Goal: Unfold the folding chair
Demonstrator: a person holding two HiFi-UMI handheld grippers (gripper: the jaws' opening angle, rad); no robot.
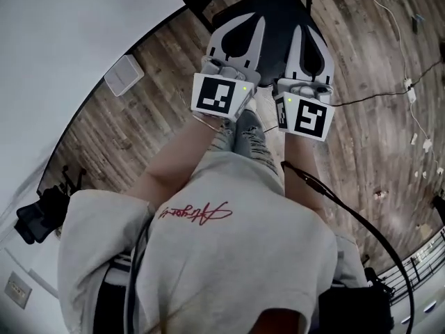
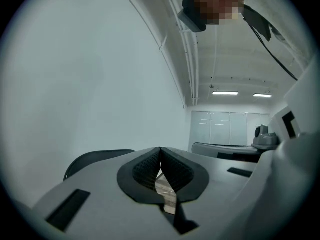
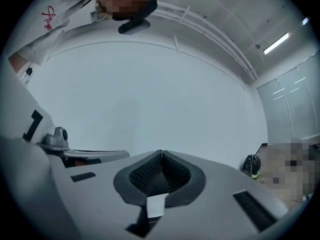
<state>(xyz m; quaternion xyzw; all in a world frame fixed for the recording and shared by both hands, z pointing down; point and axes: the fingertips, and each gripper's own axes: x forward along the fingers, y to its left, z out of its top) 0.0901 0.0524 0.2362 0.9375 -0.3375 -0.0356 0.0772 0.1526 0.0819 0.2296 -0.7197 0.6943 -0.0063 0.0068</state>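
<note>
The black folding chair [image 1: 277, 21] stands on the wood floor straight ahead of me, its seat showing between and under both grippers. My left gripper [image 1: 252, 19] is raised above the seat, level and shut, with nothing between its fingers. My right gripper [image 1: 306, 26] hangs beside it, also shut and empty. In the left gripper view the closed tips [image 2: 160, 149] point at a white wall, with a dark curved chair edge [image 2: 95, 159] low at the left. The right gripper view shows its closed tips [image 3: 161, 154] facing the same wall.
A white box [image 1: 124, 75] lies on the floor by the curved wall at left. Cables [image 1: 410, 96] trail over the floor at right. Black gear [image 1: 40, 213] sits at lower left. The person's shoes [image 1: 245, 135] stand just behind the chair. A dark rounded object [image 3: 251, 165] rests by the wall.
</note>
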